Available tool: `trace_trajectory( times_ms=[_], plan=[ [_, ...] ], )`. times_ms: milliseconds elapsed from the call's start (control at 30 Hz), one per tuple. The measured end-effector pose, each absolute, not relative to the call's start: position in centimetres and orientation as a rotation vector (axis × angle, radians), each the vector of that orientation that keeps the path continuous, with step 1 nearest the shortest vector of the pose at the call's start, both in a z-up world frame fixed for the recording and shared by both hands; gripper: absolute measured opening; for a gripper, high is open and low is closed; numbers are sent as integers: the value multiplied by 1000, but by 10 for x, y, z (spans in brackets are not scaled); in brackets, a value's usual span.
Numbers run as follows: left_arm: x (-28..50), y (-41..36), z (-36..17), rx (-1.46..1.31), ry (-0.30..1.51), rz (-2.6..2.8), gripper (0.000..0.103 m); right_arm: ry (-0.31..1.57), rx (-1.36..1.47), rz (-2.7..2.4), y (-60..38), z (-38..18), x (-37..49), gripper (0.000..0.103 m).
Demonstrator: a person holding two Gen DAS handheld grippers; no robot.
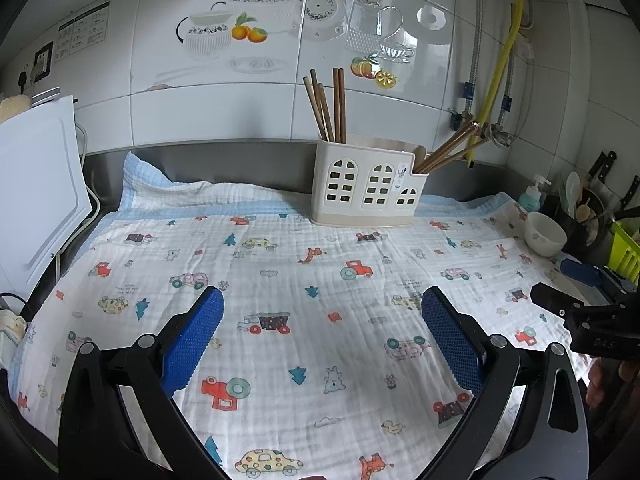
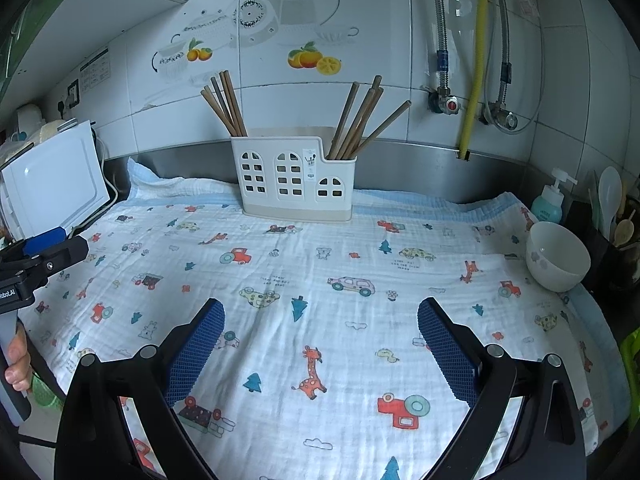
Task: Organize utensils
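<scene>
A white utensil holder (image 1: 366, 182) (image 2: 296, 178) shaped like a house stands at the back of the printed cloth (image 1: 304, 276) (image 2: 320, 272). Several wooden chopsticks (image 1: 326, 108) (image 2: 224, 102) stand upright in its left compartment. Several more chopsticks (image 1: 448, 148) (image 2: 364, 120) lean right out of its right compartment. My left gripper (image 1: 322, 336) is open and empty above the near cloth. My right gripper (image 2: 320, 344) is open and empty too. Each gripper shows at the edge of the other's view, the right one (image 1: 576, 300) and the left one (image 2: 48, 252).
A white bowl (image 1: 544, 234) (image 2: 558, 256) sits on the cloth's right edge. Behind it are a soap bottle (image 2: 550, 200), spoons (image 2: 610, 200) and knives (image 1: 604, 164). A white board (image 1: 38, 196) (image 2: 56, 180) leans at the left. Pipes and a yellow hose (image 2: 476, 60) run down the tiled wall.
</scene>
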State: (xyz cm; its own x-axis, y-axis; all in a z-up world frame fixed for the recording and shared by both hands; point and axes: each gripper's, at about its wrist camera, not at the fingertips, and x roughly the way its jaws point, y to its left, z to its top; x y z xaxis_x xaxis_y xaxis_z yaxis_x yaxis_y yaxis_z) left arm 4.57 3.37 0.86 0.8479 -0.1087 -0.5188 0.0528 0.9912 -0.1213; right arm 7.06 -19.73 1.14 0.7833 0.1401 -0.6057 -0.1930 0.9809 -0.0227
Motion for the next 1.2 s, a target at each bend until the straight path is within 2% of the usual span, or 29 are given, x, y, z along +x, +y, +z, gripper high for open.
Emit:
trace_trajectory(
  times_ms=[1200],
  plan=[
    [48,30,4,-97,577,-96,98,655,-82,191,-197,7,72,94]
  ],
)
